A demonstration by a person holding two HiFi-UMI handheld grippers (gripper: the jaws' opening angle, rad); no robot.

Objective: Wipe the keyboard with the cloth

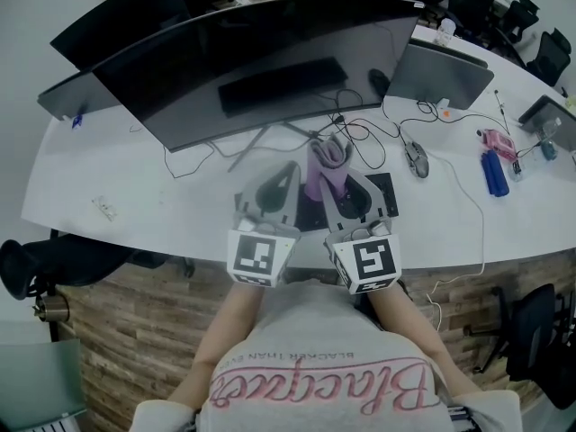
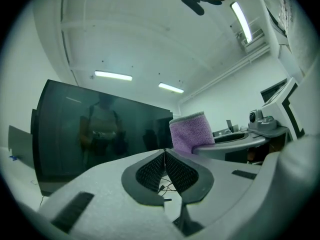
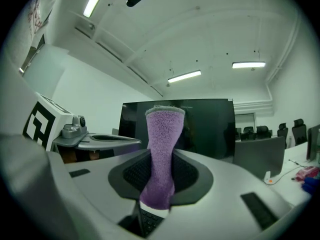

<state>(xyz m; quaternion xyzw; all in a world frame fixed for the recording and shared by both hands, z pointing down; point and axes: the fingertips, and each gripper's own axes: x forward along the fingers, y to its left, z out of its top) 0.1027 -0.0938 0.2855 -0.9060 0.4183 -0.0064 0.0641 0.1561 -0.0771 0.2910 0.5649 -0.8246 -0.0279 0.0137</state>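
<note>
Wide curved monitor (image 1: 261,57), dark, on white desk (image 1: 135,196); second dark screen (image 1: 67,97) behind its left end; tangle of black cables (image 1: 360,135) under its right end; grey mouse (image 1: 416,160) just right of those, corded; grey screen (image 1: 436,75) farther back; blue object (image 1: 494,173) and pink object (image 1: 497,142) near the right edge; small white item (image 1: 105,208) well left; office chairs (image 1: 531,25) beyond; strip lights (image 2: 113,75) overhead.

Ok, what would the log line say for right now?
right hand-held gripper: shut on purple cloth | left hand-held gripper: shut, empty | keyboard: beneath right hand-held gripper
</note>
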